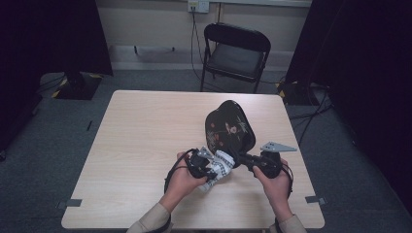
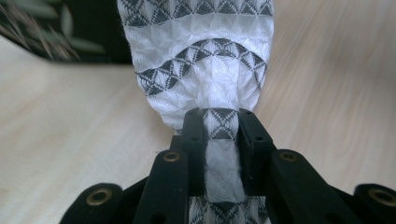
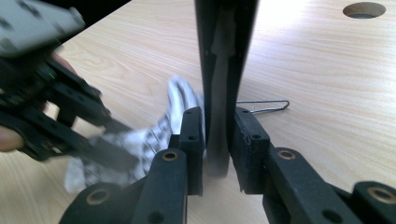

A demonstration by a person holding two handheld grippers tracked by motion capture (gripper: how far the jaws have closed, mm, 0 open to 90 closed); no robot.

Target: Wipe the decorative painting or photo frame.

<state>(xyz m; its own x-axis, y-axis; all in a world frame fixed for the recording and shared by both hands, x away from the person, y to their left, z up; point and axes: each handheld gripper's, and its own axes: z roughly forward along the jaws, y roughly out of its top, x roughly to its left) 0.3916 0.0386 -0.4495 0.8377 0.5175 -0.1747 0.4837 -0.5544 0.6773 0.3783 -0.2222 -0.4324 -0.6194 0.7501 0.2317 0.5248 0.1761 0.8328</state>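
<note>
While I hold a gripper in each hand over the near half of the table (image 1: 145, 126), my left gripper (image 1: 206, 167) is clamped tight on a white cloth (image 1: 219, 167) with bands of dark triangles; in the left gripper view the two black jaws pinch a bunched fold of that cloth (image 2: 219, 126), and the rest of it fans out above them toward twelve o'clock. My right gripper (image 1: 240, 160) has its jaws nearly closed on the edge of a black lacquer tray (image 1: 229, 128) painted with flowers. In the right gripper view the tray's thin edge (image 3: 224, 70) stands upright between the jaws, and both pads look to be against it, though the contact on the right pad is hard to make out. From the high view the tray is tilted up on its edge, rising from the right gripper toward eleven o'clock, near the middle of the table. The cloth sits at the tray's lower edge, about seven o'clock from it, touching or just beside it. A bent wire clip (image 3: 264, 106) lies on the table beyond the tray in the right gripper view. A black folding chair (image 1: 235, 53) stands past the table's far edge at twelve o'clock
</note>
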